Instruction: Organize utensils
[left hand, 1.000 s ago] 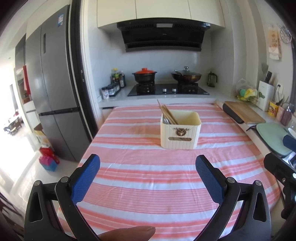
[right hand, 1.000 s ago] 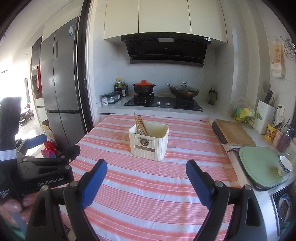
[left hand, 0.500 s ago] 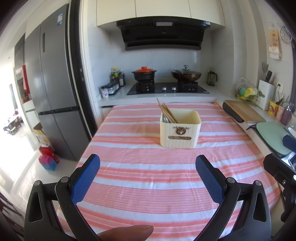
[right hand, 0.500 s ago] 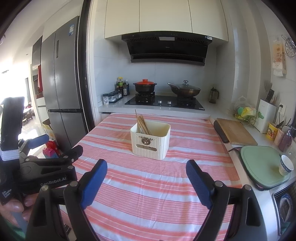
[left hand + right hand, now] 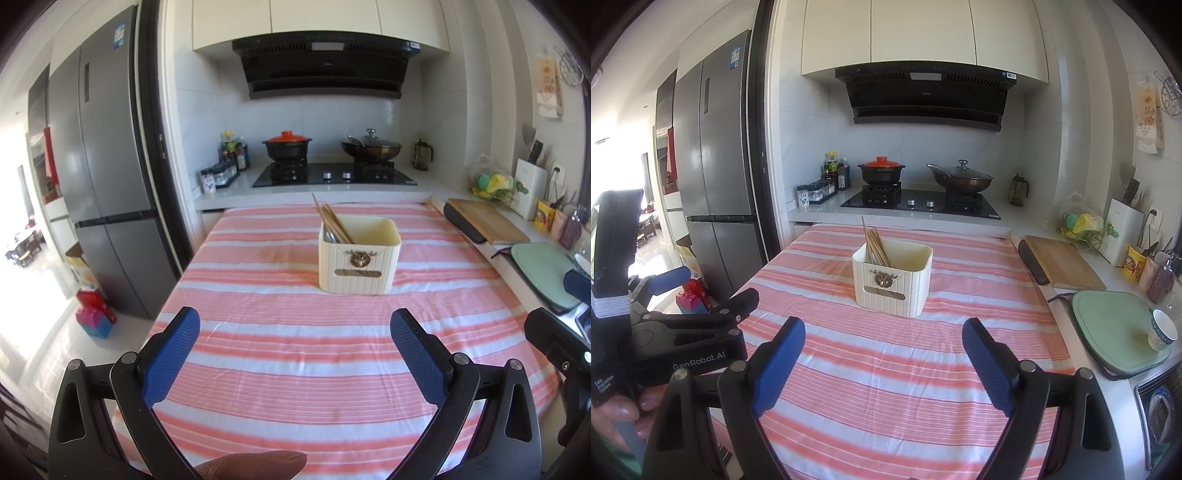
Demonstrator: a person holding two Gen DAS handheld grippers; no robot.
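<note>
Both grippers, left gripper [image 5: 294,325] & right gripper [image 5: 883,335], gape wide w/ nothing held, above the striped tablecloth [image 5: 295,369]. Cream utensil holder [image 5: 359,254] sits mid-table, well apart from both, w/ chopsticks [image 5: 331,222] leaning in its left side.

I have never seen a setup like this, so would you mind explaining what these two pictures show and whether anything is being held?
No robot is here: a person carries two handheld grippers, each with a fisheye camera looking forward between its blue-padded black jaws. One picture comes from the left gripper, the other from the right gripper, which also sees the left one beside it. Both stand wide open and hold nothing. Ahead lies a table with a pink-and-white striped cloth. On it stands a cream ribbed plastic utensil box, with wooden chopsticks leaning in its left end. Behind is a stove with a red-lidded black pot and a lidded wok.
</note>
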